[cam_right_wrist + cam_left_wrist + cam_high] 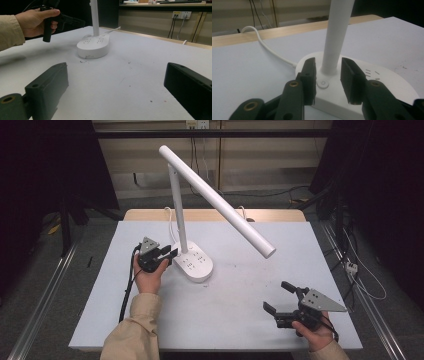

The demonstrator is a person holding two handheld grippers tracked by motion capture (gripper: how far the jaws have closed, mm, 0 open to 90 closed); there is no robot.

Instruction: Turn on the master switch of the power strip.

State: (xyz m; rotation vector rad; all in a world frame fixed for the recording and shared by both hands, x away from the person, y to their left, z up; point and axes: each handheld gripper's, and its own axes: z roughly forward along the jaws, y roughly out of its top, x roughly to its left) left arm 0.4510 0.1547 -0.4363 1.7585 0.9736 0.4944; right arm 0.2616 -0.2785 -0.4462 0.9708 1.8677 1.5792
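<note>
Two black tongs work a matte white worktop (pixel 240 295). Left tongs (pixel 171 253) gape narrowly over the smooth oval base of the white tubular lamp (pixel 192 262), standing toward ten o'clock; right tongs (pixel 278 297) spread wide at five o'clock.

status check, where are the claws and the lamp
Left claw open, over lamp base, jaws either side of power button. Right claw open, idle over table. Lamp upright, nothing in the way.
</note>
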